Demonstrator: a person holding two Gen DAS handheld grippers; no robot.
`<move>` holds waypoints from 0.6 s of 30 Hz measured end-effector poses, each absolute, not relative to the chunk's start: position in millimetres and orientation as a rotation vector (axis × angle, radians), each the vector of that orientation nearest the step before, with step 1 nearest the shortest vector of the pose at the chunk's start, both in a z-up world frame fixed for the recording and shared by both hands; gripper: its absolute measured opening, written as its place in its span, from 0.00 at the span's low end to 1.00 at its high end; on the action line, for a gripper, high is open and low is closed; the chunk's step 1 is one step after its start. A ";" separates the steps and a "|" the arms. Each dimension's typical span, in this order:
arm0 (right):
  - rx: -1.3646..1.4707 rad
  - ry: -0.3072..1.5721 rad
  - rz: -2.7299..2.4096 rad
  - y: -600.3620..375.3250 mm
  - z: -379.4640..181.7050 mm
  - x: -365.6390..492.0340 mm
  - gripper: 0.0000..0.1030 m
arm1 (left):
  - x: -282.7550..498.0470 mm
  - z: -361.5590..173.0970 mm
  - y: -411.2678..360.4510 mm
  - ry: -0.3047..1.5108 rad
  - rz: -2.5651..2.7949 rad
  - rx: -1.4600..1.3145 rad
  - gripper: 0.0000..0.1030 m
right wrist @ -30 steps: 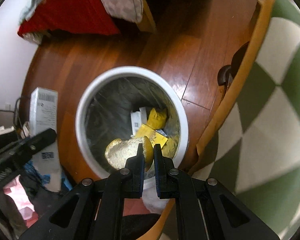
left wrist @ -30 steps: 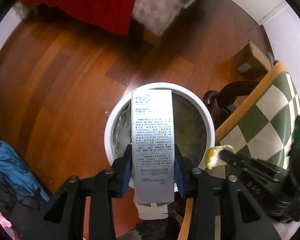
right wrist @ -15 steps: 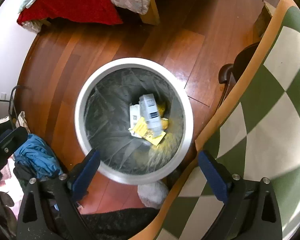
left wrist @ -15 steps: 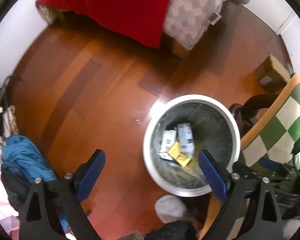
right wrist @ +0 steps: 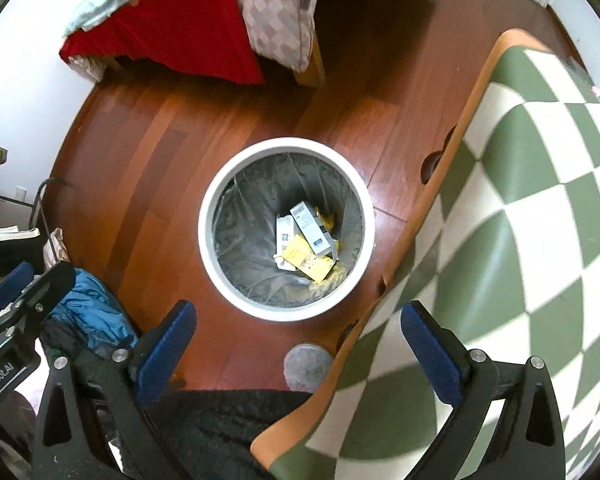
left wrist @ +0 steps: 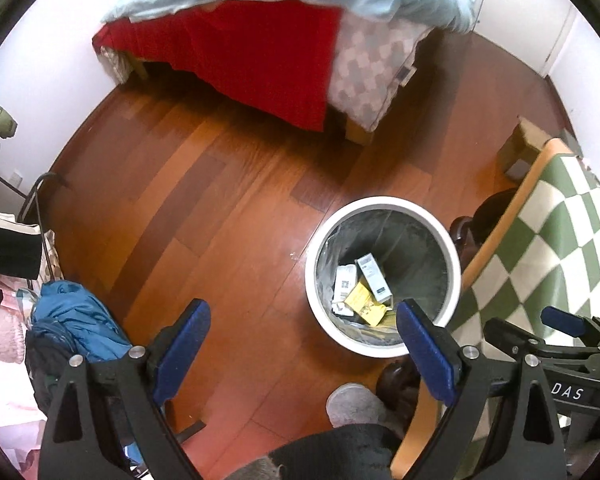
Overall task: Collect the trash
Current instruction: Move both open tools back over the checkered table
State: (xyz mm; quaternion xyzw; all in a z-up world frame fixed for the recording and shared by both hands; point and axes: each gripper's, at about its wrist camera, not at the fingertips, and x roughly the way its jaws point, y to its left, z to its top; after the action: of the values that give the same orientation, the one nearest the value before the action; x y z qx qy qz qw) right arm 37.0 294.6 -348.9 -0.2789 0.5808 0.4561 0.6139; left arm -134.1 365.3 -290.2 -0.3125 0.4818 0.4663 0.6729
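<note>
A round white trash bin (left wrist: 312,248) (right wrist: 208,216) with a grey liner stands on the wooden floor. At its bottom lie a silver-grey carton (left wrist: 374,276) (right wrist: 312,226), a white box (left wrist: 345,282) (right wrist: 285,236) and yellow wrappers (left wrist: 364,304) (right wrist: 306,260). My left gripper (left wrist: 304,350) hangs high above the floor, just left of the bin, open and empty. My right gripper (right wrist: 298,350) hovers above the bin's near rim, also open with nothing between its blue pads. The right gripper's body (left wrist: 560,344) shows at the lower right of the left wrist view.
A table with a green-and-white checked cloth (right wrist: 520,220) (left wrist: 552,216) borders the bin on the right. A bed with red and checked covers (left wrist: 260,52) stands at the back. Blue clothing (left wrist: 72,324) lies at the left. A cardboard box (left wrist: 520,152) sits beyond the table. A slipper toe (right wrist: 308,364) is below.
Both grippers opened and let go: the silver-grey carton and the yellow crumpled wrapper dropped into the bin. Both grippers have since risen, so the bin looks smaller.
</note>
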 end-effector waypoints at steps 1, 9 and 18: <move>-0.638 1.326 1.057 289.2 -340.8 35.8 1.00 | -135.7 -283.0 360.2 1.072 1.047 -0.700 0.92; -0.560 1.229 1.108 240.3 -270.8 30.0 1.00 | -140.6 -233.0 322.1 0.986 1.032 -0.654 0.92; -0.428 1.190 1.168 177.4 -213.7 36.4 1.00 | -137.8 -179.8 276.5 0.898 1.030 -0.587 0.92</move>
State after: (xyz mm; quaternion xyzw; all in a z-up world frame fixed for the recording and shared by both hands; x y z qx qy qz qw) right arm 36.4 177.4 -213.7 -0.1884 0.5241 0.5146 0.6519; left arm -137.8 276.6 -179.8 -0.2671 0.4089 0.4690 0.7359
